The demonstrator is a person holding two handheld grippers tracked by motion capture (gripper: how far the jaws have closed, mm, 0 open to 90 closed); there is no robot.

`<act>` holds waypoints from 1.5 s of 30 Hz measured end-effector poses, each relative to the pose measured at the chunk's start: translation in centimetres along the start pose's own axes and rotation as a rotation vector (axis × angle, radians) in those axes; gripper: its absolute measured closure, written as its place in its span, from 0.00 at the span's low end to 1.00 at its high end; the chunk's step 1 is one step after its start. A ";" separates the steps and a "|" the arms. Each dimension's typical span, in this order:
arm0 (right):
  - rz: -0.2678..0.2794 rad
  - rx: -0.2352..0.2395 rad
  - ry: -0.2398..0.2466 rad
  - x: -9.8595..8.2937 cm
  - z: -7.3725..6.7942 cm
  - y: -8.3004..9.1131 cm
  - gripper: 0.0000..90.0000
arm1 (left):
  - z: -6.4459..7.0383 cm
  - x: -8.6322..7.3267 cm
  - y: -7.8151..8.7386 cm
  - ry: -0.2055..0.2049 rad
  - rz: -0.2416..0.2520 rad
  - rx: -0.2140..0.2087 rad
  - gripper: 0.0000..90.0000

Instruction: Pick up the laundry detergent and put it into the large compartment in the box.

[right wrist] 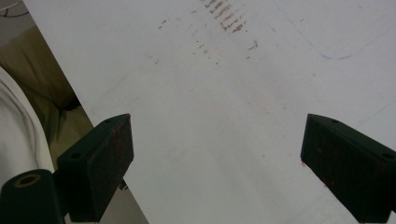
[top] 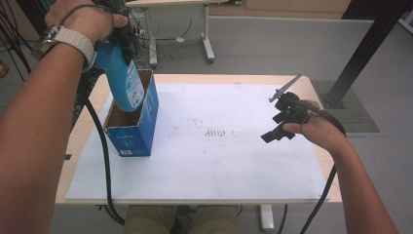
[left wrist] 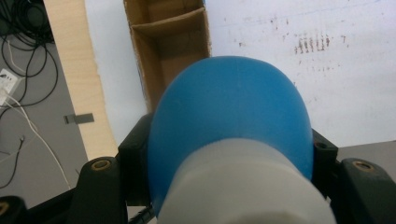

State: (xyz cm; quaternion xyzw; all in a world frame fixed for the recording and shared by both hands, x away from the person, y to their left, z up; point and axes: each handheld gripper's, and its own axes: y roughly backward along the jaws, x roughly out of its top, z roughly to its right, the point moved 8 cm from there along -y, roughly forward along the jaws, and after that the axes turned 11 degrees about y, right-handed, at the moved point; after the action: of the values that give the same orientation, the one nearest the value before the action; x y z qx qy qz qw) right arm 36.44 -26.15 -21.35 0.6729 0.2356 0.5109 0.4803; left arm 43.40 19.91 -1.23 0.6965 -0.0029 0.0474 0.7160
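Observation:
A blue bottle [top: 122, 78] with a white cap end hangs bottom-down over the open blue cardboard box [top: 134, 129] at the table's left, its lower end inside the box mouth. My left gripper [top: 122, 36] is shut on the bottle near its top. In the left gripper view the bottle [left wrist: 229, 121] bulges between the two jaws, with the box's brown compartments [left wrist: 170, 51] beyond it. My right gripper [top: 282, 117] hovers open over the right side of the white sheet [top: 219, 161]. Its jaws stand wide apart in the right gripper view, with bare sheet [right wrist: 219, 116] between them.
The white sheet carries a patch of small reddish marks [top: 214, 132] at mid-table. The wooden table edge [top: 80, 131] runs left of the box. Cables [top: 102, 146] hang off the left side. Another table's legs [top: 208, 46] and a black post [top: 363, 53] stand beyond.

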 end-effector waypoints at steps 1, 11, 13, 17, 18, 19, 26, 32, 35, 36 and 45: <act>0.000 0.000 0.000 0.0 0.0 0.0 0.10 | 0.0 0.0 -0.1 0.001 -0.001 0.001 0.42; 0.005 0.007 0.000 -0.1 0.3 -0.2 0.10 | -0.5 0.3 -0.4 0.030 0.007 0.018 0.42; 0.007 0.007 0.001 -0.2 0.3 -0.2 0.11 | -0.5 0.3 -0.5 0.032 0.005 0.020 0.42; 0.006 0.008 -0.002 -0.2 0.3 -0.3 0.10 | -1.0 0.4 -0.7 0.049 0.009 0.018 0.42; 0.006 0.008 -0.002 -0.2 0.4 -0.3 0.10 | -1.1 0.5 -0.8 0.050 0.007 0.020 0.42; 0.006 0.008 -0.003 -0.3 0.4 -0.3 0.10 | -1.1 0.5 -0.8 0.050 0.007 0.020 0.42; 0.004 0.011 -0.005 -0.3 0.5 -0.5 0.10 | -1.2 0.8 -1.4 0.057 0.012 0.027 0.42; 0.004 0.015 -0.006 -0.2 0.7 -0.8 0.10 | -1.8 1.1 -1.8 0.071 0.019 0.021 0.42; 0.002 0.018 -0.006 -0.2 0.8 -1.0 0.10 | -2.0 1.3 -2.0 0.072 0.017 0.025 0.42; -0.001 0.020 -0.008 -0.1 0.9 -1.1 0.10 | -2.1 1.4 -2.3 0.073 0.011 0.024 0.42; -0.003 0.025 -0.008 0.1 1.1 -1.4 0.10 | -2.3 1.8 -3.0 0.075 0.005 0.020 0.42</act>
State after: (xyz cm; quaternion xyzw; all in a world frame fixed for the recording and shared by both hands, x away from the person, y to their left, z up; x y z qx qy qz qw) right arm 37.71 -25.90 -22.58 0.6805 0.2410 0.5044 0.4738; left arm 45.29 22.29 -4.17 0.7013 0.0224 0.0753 0.7085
